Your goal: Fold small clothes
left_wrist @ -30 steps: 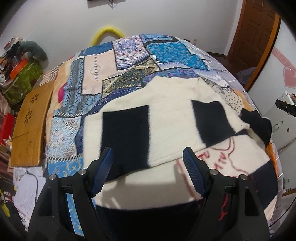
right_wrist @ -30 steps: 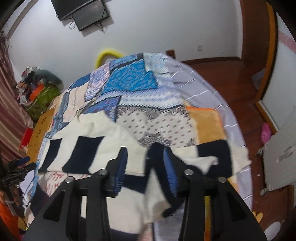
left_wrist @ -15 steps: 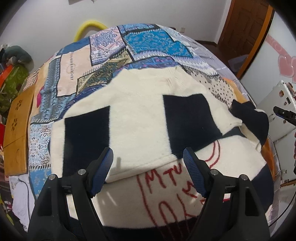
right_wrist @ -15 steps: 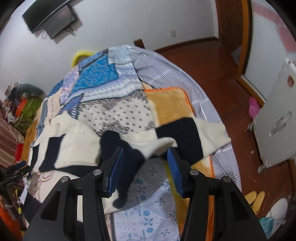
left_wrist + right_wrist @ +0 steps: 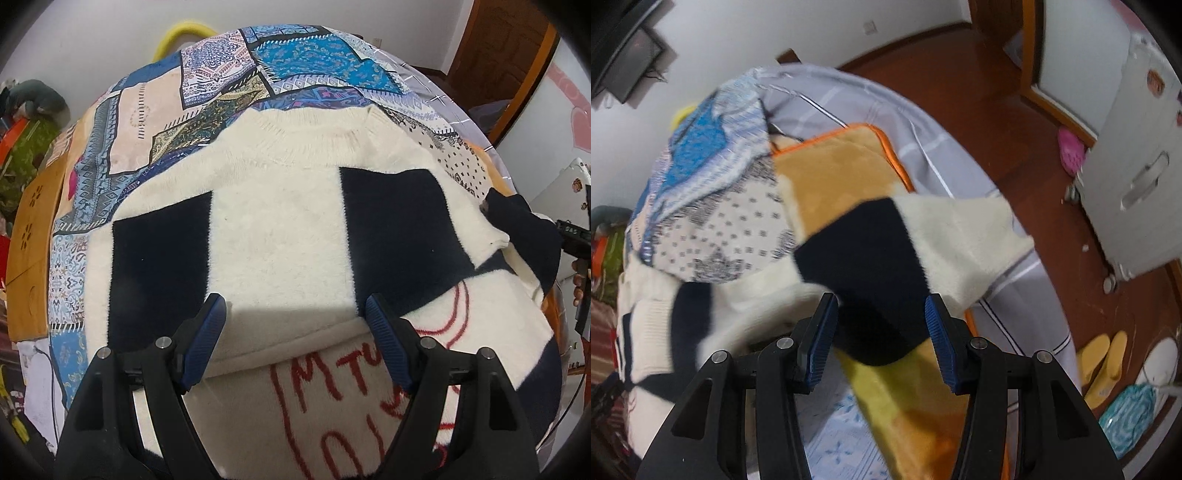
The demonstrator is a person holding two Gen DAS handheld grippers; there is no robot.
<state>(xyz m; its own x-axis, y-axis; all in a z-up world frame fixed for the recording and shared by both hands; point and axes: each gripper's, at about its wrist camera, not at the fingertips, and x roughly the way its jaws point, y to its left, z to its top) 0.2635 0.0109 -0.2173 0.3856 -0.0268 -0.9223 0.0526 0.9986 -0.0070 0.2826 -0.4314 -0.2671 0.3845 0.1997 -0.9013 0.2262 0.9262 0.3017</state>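
Cream-and-navy sweater (image 5: 280,236) lies half-folded on the patchwork bedspread (image 5: 140,122). Right sleeve (image 5: 886,251) not yet folded in. Left gripper (image 5: 295,325) wide open, empty; right gripper (image 5: 881,325) part-open over the sleeve, nothing gripped.

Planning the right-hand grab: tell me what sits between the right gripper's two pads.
In the right wrist view, the sweater sleeve lies between the open pads of the right gripper: its dark navy cuff end fills the gap, over the orange blanket. Neither pad visibly presses it.

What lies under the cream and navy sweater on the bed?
Around the sweater, a patchwork bedspread shows, and an orange blanket under its sleeve. What lies directly beneath the sweater's body is covered.
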